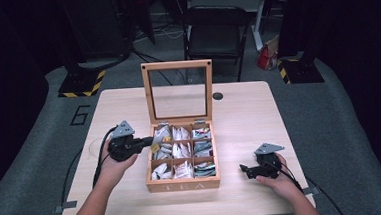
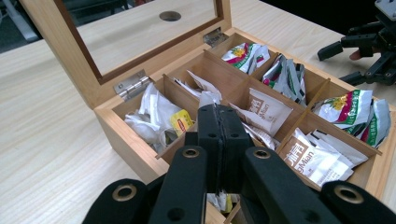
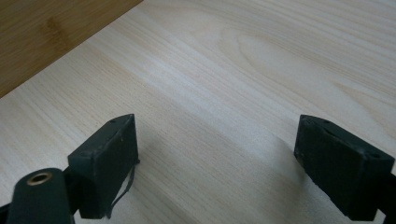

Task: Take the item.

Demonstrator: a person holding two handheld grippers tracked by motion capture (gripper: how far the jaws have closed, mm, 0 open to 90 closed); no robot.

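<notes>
An open wooden tea box (image 1: pixel 183 184) marked TEA stands mid-table, its glass lid (image 1: pixel 147 95) upright. Its compartments hold several tea bags (image 2: pixel 266 109), white ones and green-printed ones. My left gripper (image 1: pixel 150 142) hovers over the box's left column, pads pressed together (image 2: pixel 219 112). A yellow-tagged bag (image 2: pixel 181 121) lies just beside its tip. A scrap of white and yellow shows under the jaws; I cannot tell whether it is pinched. My right gripper (image 1: pixel 246 171) rests open on the table right of the box (image 3: pixel 215 135), nothing between its fingers, and shows far off (image 2: pixel 338 63).
A round cable hole (image 1: pixel 218 96) sits in the tabletop behind the box. Bare wood lies on both sides of the box (image 3: pixel 46 37). A black chair (image 1: pixel 216 33) and a red bag (image 1: pixel 265 58) stand on the floor beyond the table.
</notes>
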